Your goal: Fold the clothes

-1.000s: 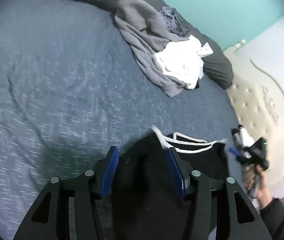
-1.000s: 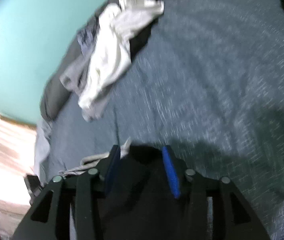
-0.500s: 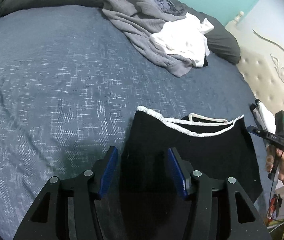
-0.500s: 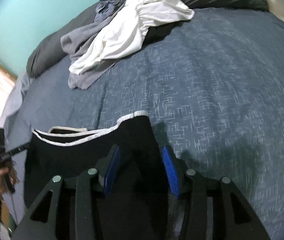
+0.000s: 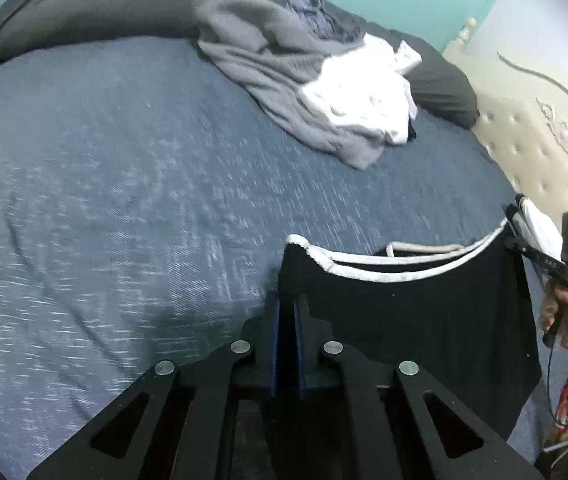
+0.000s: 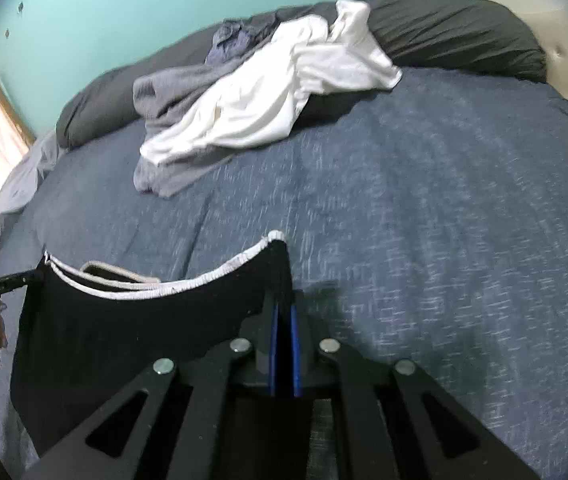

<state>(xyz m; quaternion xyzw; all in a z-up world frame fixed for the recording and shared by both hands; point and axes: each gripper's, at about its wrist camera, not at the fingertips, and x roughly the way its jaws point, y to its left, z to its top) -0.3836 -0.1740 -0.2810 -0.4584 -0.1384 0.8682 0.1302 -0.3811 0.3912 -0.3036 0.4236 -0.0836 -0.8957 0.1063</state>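
1. The left gripper [image 5: 287, 308] has its fingers clamped on the left top corner of the black garment [image 5: 403, 312], just under the white trim [image 5: 383, 270] that runs off to the right of the fingers.
2. The right gripper [image 6: 282, 312] pinches the opposite corner of the garment [image 6: 144, 320]; its blue pads are pressed nearly together with black cloth between them.
3. The garment hangs stretched between the two grippers, held up in front of the bed [image 5: 124, 184] rather than lying on it (its lower hem runs out of sight below the fingers, so I cannot tell whether it brushes the bed).
4. What kind of garment it is stays unclear: a white-edged opening at the top, with a second white band just behind it.
5. Progress, as I judge it: early. The piece is picked up and spread, but no fold shows in it yet.
6. Left to do: lay it flat on the bed ahead of the fingers, fold it, set it aside.
7. Beyond the fingers, far up the bed, a pile [image 6: 252, 120] of grey, white and bluish clothes lies crumpled against dark pillows [image 6: 443, 32], so more pieces appear to be waiting.
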